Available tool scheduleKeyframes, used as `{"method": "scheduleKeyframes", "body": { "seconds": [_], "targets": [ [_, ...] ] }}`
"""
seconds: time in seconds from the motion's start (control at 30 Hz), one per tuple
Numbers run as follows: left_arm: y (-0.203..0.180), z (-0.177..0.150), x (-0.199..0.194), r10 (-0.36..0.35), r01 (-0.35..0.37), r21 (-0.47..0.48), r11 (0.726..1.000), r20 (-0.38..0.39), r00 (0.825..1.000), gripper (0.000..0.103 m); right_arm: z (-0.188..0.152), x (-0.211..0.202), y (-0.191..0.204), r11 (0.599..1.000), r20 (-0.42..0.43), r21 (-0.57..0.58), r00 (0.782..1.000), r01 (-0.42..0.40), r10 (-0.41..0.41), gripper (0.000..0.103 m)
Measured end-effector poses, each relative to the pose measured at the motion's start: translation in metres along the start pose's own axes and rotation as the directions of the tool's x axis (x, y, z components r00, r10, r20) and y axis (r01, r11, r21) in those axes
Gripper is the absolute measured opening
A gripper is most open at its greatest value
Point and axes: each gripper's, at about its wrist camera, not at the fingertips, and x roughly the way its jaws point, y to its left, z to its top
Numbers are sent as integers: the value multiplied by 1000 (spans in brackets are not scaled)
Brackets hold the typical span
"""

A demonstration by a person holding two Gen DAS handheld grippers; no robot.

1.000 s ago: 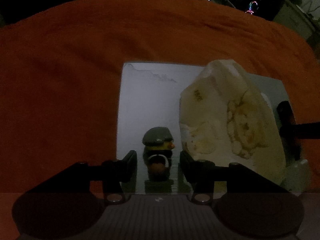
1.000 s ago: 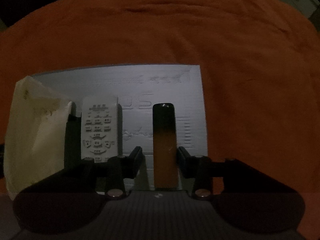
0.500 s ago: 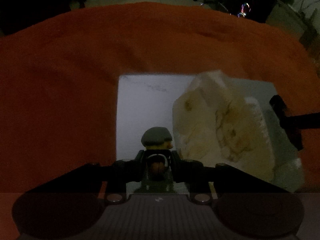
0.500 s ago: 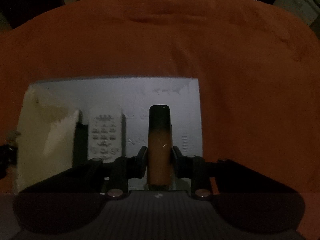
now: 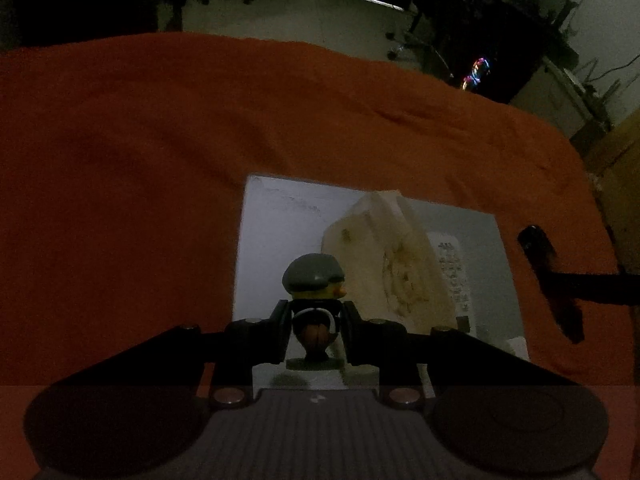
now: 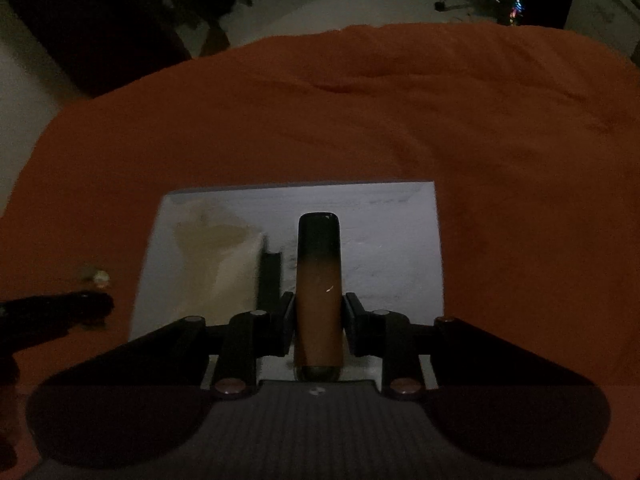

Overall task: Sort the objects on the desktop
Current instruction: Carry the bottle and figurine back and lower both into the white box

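Note:
My left gripper (image 5: 315,322) is shut on a small toy figure (image 5: 314,280) with a grey cap and yellow face, held above the near edge of a white mat (image 5: 276,236). My right gripper (image 6: 318,322) is shut on an orange-and-black stick-shaped object (image 6: 319,280), held above the same white mat (image 6: 392,240). A cream crumpled bag (image 5: 388,264) lies on the mat; it also shows in the right wrist view (image 6: 224,268). A white remote (image 5: 452,276) lies behind the bag, partly hidden.
An orange cloth (image 5: 140,160) covers the table. The right gripper's dark finger (image 5: 548,276) shows at the right of the left wrist view. The left gripper (image 6: 56,312) shows at the left of the right wrist view. Dark room furniture lies beyond the far table edge.
Both grippers closed, the left on the toy figure and the right on the stick-shaped object, then lifted them up off the mat. The mat now looks smaller and farther away.

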Motion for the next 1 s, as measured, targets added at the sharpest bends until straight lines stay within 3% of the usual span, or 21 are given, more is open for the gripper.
{"method": "scheduleKeyframes", "body": {
  "seconds": [0.2,0.47,0.67,1.0],
  "targets": [
    [-19,-35,-31,-14,13,55,998,26,1000,22,-41,-32,14,999,8,-23,999,-48,48,28],
    [-31,-85,-52,-24,25,94,995,-11,1000,22,-103,-63,34,996,2,-33,996,-88,89,28],
    [-33,-124,-51,-21,29,115,993,-75,997,22,-149,-46,48,996,-100,-39,992,-79,74,28],
    [-32,-176,-23,19,9,144,990,-197,980,22,-204,15,69,995,-280,-83,959,-62,36,28]
  ]
}}
